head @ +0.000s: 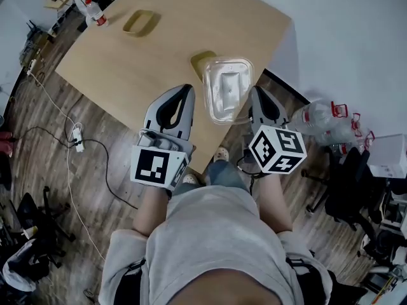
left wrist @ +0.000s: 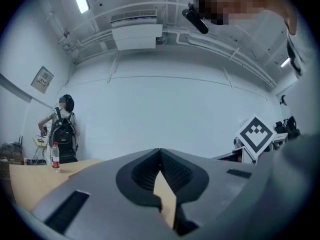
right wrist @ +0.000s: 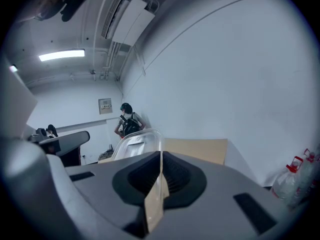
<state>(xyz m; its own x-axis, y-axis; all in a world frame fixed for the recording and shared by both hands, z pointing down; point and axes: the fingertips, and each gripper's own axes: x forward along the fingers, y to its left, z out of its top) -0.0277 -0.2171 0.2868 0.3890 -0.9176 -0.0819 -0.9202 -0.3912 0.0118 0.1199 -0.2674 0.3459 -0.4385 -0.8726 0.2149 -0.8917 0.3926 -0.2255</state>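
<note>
My right gripper [head: 257, 93] is shut on the rim of a clear plastic container [head: 227, 88], which hangs tilted over the near edge of the wooden table [head: 127, 62]. In the right gripper view the thin clear rim [right wrist: 160, 156] runs straight between the closed jaws of the right gripper [right wrist: 160, 155], and the container [right wrist: 131, 145] rises to the left. My left gripper [head: 187, 90] lies beside the container's left side, its jaws together on nothing. In the left gripper view the left gripper [left wrist: 160, 152] shows only table colour behind its closed tips.
An olive ring-shaped dish [head: 140, 21] lies far on the table, and another olive piece [head: 201, 60] sits partly behind the container. A red-capped bottle [head: 96, 15] stands at the far left corner. Empty bottles [head: 324, 119] lie on the floor right; a power strip [head: 78, 139] left.
</note>
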